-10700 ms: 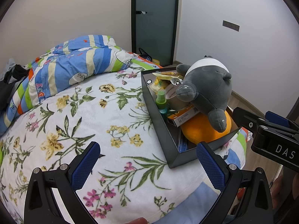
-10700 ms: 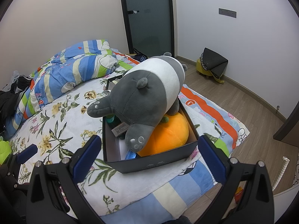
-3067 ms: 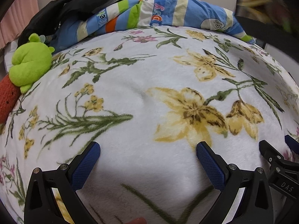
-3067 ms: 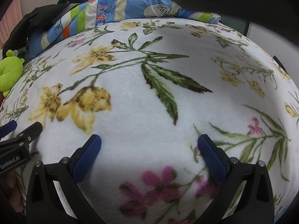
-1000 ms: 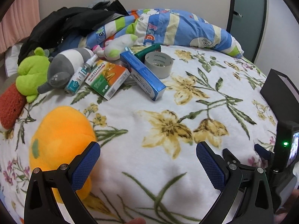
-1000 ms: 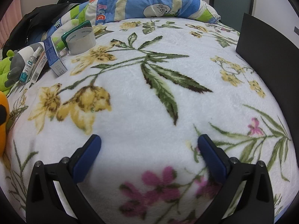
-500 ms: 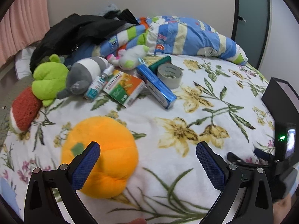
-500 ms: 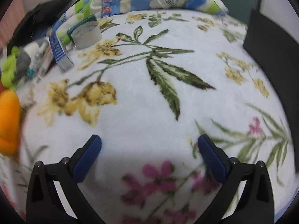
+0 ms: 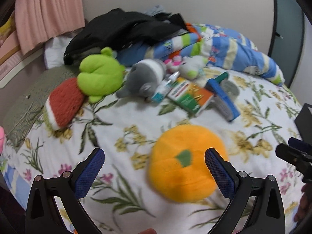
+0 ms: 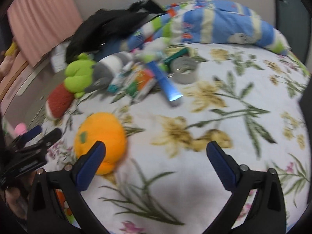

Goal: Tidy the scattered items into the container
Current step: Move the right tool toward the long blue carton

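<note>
Plush and cardboard clutter is lying across the floral bed (image 9: 195, 124), none of it yet boxed. Going left to right in the left wrist view: a red knitted toy (image 9: 63, 105) is resting at the far left, a green plush (image 9: 99, 78) is touching it, a grey plush (image 9: 145, 78) is sitting just beside that, then a spray bottle (image 9: 165, 86), an orange-green box (image 9: 190, 95), a blue box (image 9: 222, 99) and a tape roll (image 9: 230, 87). Nearer, the orange pumpkin plush (image 9: 185, 163) is lying alone, and the black container (image 9: 306, 120) is showing only at the right edge.

The pumpkin looks too wide and soft for the claws, so a pinch could be slipping off its fabric, or the plush could be rolling off the near bed edge.

The left claw (image 9: 154, 172) is hovering low over the pumpkin, spread wide and empty. The right claw (image 10: 155, 162) is hanging above bare blanket, likewise wide apart, gripping nothing.
</note>
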{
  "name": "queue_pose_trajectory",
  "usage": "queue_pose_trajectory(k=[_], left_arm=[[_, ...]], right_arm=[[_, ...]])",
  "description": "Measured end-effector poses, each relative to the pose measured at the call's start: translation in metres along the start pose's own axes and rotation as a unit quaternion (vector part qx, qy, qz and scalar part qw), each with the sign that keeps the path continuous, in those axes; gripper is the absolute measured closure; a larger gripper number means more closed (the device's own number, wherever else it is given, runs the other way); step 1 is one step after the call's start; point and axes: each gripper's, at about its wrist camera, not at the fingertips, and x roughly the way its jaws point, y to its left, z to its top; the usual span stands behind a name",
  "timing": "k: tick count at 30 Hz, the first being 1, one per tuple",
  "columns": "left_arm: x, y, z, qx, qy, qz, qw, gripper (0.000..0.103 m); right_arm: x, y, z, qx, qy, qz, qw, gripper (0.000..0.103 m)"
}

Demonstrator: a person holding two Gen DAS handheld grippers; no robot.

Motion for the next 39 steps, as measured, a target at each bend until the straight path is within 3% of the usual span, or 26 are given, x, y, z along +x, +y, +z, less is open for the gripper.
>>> queue_pose_trajectory(k=[7, 10, 18, 26, 39], left_arm=[[0.016, 0.013, -0.018, 0.001, 0.010, -0.023, 0.9997, 0.001], [0.025, 0.012, -0.017, 0.008, 0.013, -0.037, 0.9992, 0.001], [0.056, -0.011, -0.015, 0.024, 0.032, -0.054, 0.9977, 0.001], [0.074, -0.030, -0.007, 0.017, 0.032, -0.060, 0.9975, 0.001], [0.099, -0.037, 0.031, 0.014, 0.014, -0.076, 0.9969, 0.001]], right_arm=[[0.019, 0.038, -0.010, -0.028, 0.028, 0.079, 0.996, 0.000], [0.027, 0.034, -0.011, -0.013, 0.032, 0.085, 0.996, 0.000], [0.043, -0.011, 0.021, 0.022, 0.027, 0.029, 0.999, 0.000], [0.093, -0.024, 0.067, -0.062, 0.033, -0.035, 0.997, 0.000], [0.168, -0.042, 0.101, -0.081, 0.049, -0.064, 0.994, 0.000]])
